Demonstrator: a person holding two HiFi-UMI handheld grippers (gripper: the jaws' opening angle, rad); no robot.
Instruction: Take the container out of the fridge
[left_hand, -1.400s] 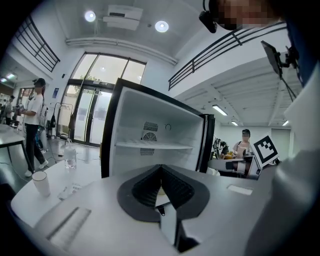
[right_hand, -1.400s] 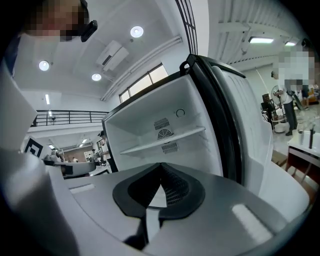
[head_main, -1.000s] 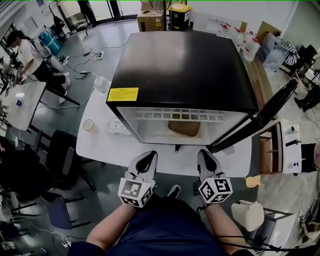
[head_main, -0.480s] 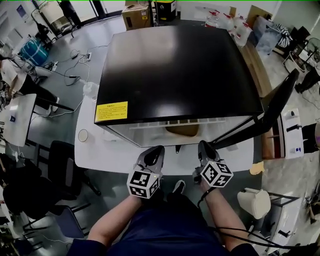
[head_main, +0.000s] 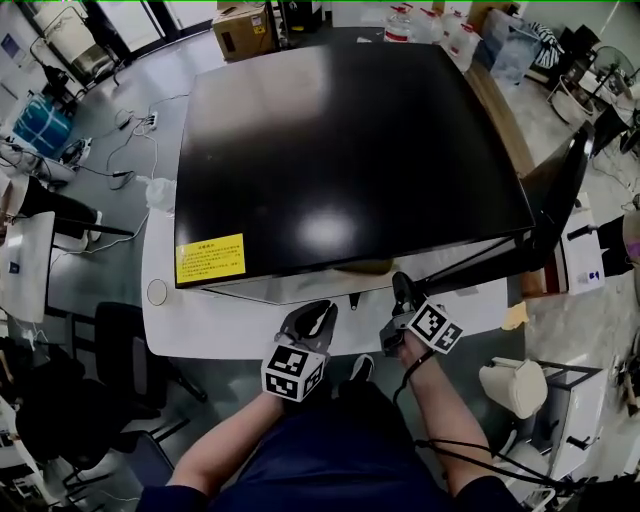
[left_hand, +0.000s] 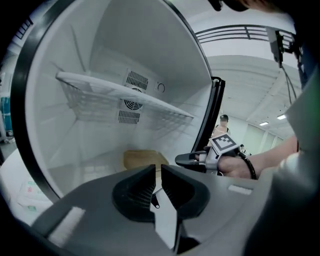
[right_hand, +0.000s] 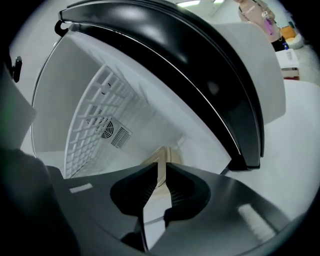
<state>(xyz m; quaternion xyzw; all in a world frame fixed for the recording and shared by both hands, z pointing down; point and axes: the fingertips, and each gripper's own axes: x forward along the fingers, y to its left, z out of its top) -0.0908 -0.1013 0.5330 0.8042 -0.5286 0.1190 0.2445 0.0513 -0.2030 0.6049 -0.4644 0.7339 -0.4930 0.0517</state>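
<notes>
Both grippers are pointing into the open black fridge (head_main: 350, 150) from its six o'clock side. The left gripper (left_hand: 156, 172) is showing closed, empty jaws. The right gripper (right_hand: 161, 172) has just been opening its jaws, with nothing between them. The tan container (left_hand: 142, 159) is sitting on the fridge floor under the wire shelf (left_hand: 125, 97), at twelve o'clock from both.

On a table (head_main: 215, 325): fridge (head_main: 350, 150), door (head_main: 556, 205) swung open at its right. Inside, on the floor under the wire shelf (left_hand: 120, 95), toward the back: container (left_hand: 142, 159). Just before the opening, side by side: left gripper (head_main: 320, 314), right gripper (head_main: 399, 285).
</notes>
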